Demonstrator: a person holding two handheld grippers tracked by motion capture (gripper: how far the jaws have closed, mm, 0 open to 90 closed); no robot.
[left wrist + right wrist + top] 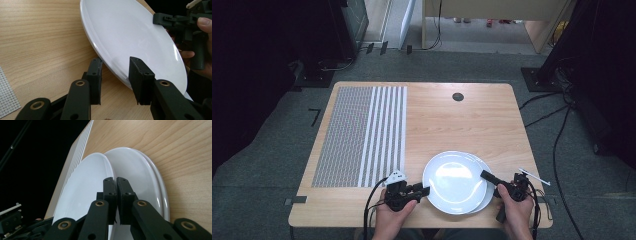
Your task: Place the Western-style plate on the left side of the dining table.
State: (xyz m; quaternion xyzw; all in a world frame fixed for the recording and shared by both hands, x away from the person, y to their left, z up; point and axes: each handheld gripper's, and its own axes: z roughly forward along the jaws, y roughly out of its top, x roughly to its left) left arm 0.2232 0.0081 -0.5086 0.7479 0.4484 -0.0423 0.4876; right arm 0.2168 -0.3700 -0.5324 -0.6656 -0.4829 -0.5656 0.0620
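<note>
High view: a stack of white plates sits near the front edge of the wooden table (452, 120), the top plate (454, 181) shifted left over the lower plate (488, 197), with the left gripper (424, 190) at its left rim and the right gripper (486, 175) at its right rim. In the right gripper view the fingers (110, 188) are pressed together on the top plate's rim — pinching it, with that edge raised off the plate beneath. In the left gripper view the fingers (140, 75) straddle the near rim — one above the plate, one beside it over the table — and whether they press on it I cannot tell; a striped mat (362, 135) lies well apart on the table's left half.
</note>
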